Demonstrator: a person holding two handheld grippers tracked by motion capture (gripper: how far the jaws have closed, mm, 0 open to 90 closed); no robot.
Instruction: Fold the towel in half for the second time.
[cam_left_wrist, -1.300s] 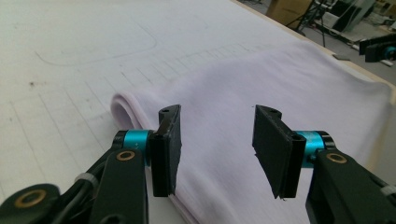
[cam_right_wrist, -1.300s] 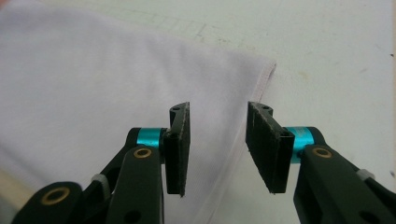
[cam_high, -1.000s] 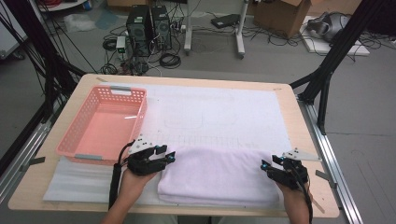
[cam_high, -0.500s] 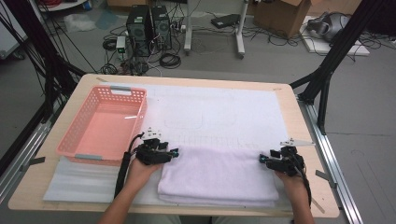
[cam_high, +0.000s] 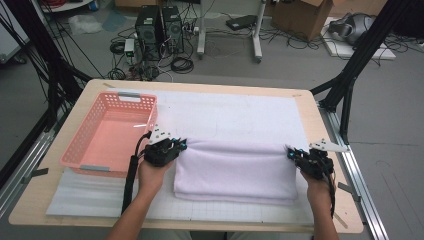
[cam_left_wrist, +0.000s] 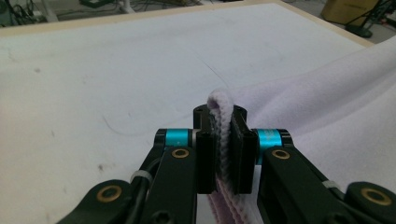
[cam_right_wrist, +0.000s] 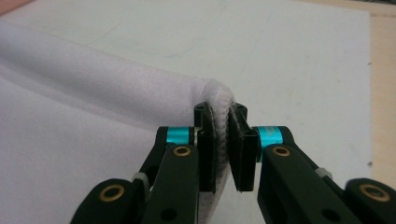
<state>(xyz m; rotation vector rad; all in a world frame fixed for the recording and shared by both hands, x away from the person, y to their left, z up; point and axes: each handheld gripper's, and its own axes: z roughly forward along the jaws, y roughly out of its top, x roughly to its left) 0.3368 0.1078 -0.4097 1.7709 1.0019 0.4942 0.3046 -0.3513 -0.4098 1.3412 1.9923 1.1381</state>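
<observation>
**Nothing to read**

I can make out no word, label, brand, number or sign from where I stand. The white mat (cam_high: 225, 112) on my tabletop (cam_high: 320, 130) carries a faint printed grid along its near edge, with no figures on it that I can read. The boxes (cam_high: 300, 15) on the floor are too small and blurred for any lettering.
</observation>
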